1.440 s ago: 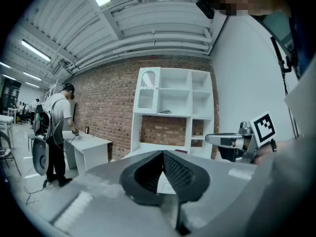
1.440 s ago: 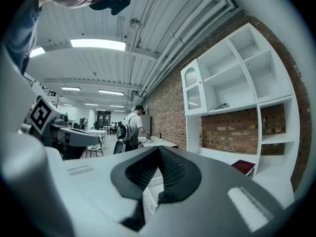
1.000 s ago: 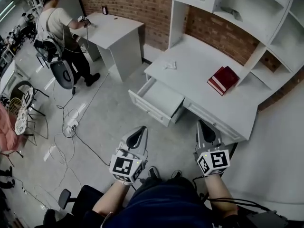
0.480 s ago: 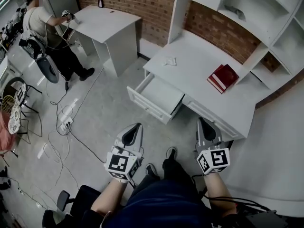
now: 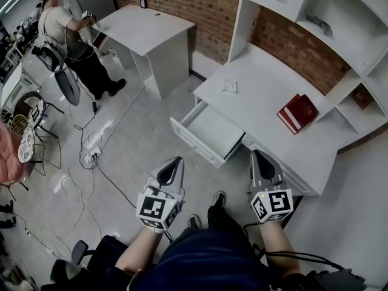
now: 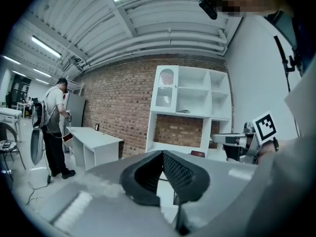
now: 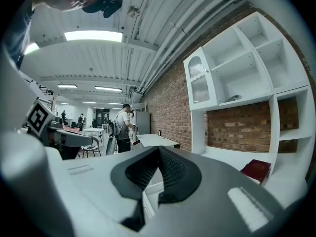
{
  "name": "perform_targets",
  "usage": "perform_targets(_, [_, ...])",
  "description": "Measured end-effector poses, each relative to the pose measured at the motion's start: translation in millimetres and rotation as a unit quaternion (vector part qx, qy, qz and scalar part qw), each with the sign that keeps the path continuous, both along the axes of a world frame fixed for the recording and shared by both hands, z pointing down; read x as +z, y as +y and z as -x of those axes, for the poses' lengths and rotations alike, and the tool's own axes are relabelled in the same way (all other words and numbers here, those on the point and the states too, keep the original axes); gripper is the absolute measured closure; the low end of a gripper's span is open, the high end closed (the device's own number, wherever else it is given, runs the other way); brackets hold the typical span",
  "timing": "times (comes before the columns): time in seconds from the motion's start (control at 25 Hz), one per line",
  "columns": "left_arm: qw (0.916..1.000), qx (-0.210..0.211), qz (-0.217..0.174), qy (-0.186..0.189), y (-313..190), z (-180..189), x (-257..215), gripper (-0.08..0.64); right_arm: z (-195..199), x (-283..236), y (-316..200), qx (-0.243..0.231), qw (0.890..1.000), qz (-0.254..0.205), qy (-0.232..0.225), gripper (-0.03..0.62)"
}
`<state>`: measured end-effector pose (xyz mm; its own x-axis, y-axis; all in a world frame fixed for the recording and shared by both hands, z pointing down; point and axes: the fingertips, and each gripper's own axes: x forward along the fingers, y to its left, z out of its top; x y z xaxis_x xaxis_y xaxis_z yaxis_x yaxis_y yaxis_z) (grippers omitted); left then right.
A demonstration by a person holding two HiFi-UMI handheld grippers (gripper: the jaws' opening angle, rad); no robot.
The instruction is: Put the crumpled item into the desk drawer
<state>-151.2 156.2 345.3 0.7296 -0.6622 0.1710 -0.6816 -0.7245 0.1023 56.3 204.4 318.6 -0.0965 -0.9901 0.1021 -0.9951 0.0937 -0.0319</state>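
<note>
A white table (image 5: pixel 260 117) is seen against a brick wall (image 5: pixel 182 2), with white shelves (image 5: pixel 339 17) mounted above it. The crumpled item (image 5: pixel 229 86), small and white, is found lying on the tabletop near its left end, not in contact with either gripper. A drawer (image 5: pixel 191 144) under that same end of the table is seen pulled out, and the crumpled item is placed on the top just behind it. A red book (image 5: pixel 297 112) is laid flat further to the right on the table, well apart from the crumpled item.

The left gripper (image 5: pixel 172 166) and the right gripper (image 5: pixel 262 161) are held side by side over the floor (image 5: pixel 133 138), both pointed toward the table and apart from it. The fingers (image 6: pixel 148 174) of the left gripper are pressed together, with nothing caught between them. The fingers (image 7: pixel 170 174) of the right gripper are likewise pressed together and nothing is held.

A second table (image 5: pixel 142 26) is set further back on the left, where a person (image 5: pixel 66 35) is standing. Cables (image 5: pixel 91 156) are strewn across the floor.
</note>
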Motion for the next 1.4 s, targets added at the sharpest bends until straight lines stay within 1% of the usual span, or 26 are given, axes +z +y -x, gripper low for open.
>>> perform_targets(0.36, [0.9997,-0.008,0.007,-0.020,-53,-66,8,0.558,-64,15,-67,-0.019,1.000,0.008,-0.015,0.589])
perform_targets(0.64, [0.9991,-0.024,0.016,-0.031,-80,-101,11,0.558,-103,22,-102,-0.031,0.999,0.012,-0.028,0.589])
perform_targets(0.92, [0.9982,-0.036,0.028,-0.040,-99,-114,21,0.558,-117,36,-128,-0.045,0.998,0.025,-0.034,0.589])
perform_targets(1.16, [0.9977,-0.037,0.040,-0.041,-128,-117,29,0.558,-123,48,-149,-0.039,0.998,0.041,-0.032,0.589])
perform_targets(1.28, [0.9975,-0.027,0.047,-0.045,-148,-122,35,0.558,-125,53,-162,-0.029,0.998,0.048,-0.029,0.589])
perform_targets(1.4, [0.9977,-0.003,0.032,-0.060,-171,-130,43,0.558,-129,58,-179,-0.014,0.998,0.056,-0.027,0.589])
